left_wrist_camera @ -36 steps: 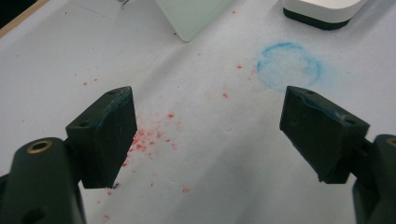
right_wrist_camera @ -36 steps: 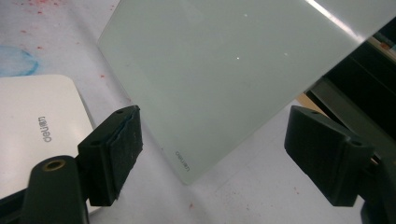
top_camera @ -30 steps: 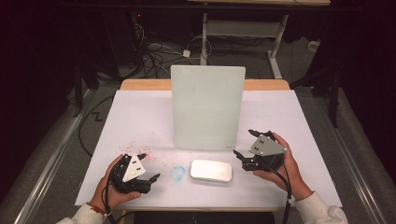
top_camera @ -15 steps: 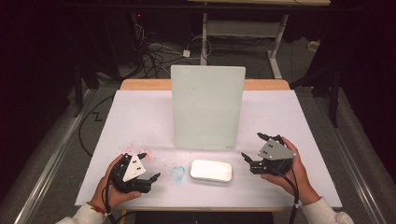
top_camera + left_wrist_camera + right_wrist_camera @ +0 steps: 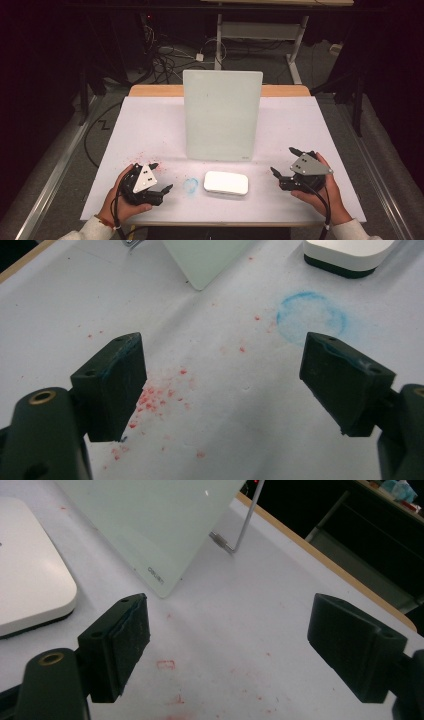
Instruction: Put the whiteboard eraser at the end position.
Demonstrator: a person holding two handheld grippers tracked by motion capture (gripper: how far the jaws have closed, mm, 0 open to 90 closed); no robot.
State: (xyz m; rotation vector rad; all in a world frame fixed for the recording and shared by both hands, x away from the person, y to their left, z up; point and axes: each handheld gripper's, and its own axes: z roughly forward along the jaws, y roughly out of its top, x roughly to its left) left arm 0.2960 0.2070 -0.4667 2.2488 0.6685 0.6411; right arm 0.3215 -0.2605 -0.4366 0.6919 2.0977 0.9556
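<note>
Flanking the white eraser (image 5: pixel 226 182) before the glass board (image 5: pixel 221 116), both grippers' jaws gape empty.

The high view looks forward and down on the whole table (image 5: pixel 150 125) from above the person's side. The left gripper view sits low and close, facing the paper, a blue ring (image 5: pixel 311 317) and the white eraser (image 5: pixel 347 255). The right gripper view, equally low, shares that eraser (image 5: pixel 30 580) and the upright board (image 5: pixel 150 525), probably from the opposite side.
</note>
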